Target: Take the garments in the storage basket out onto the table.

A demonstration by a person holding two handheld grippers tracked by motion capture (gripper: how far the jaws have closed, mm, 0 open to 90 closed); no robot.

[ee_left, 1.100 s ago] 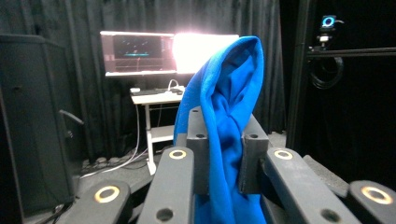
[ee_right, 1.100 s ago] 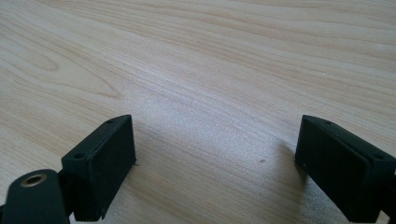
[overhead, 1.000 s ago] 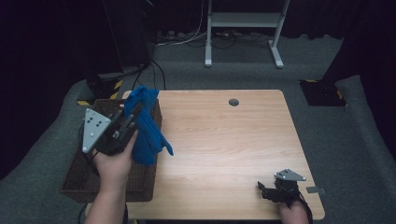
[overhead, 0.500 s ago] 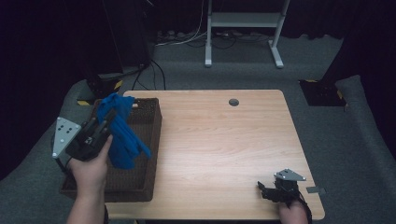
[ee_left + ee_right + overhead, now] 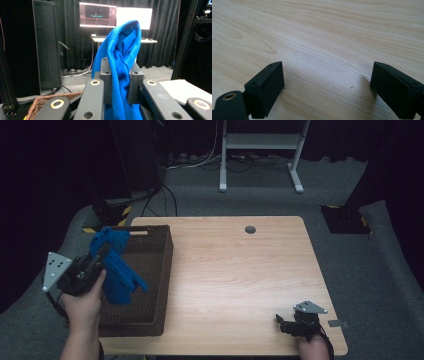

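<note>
The wooden desk (image 5: 235,275) is overlapped at its left edge by a dark wicker basket (image 5: 150,285). Above the basket, a blue cloth (image 5: 117,270) is pinched by the left claw (image 5: 119,85). Well right of the basket, the right claw (image 5: 327,87) is spread.

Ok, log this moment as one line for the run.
left gripper: shut on blue cloth, over brown wicker basket | right gripper: open, resting on wooden table

No legible text, label, brand, number or sign anywhere.
</note>
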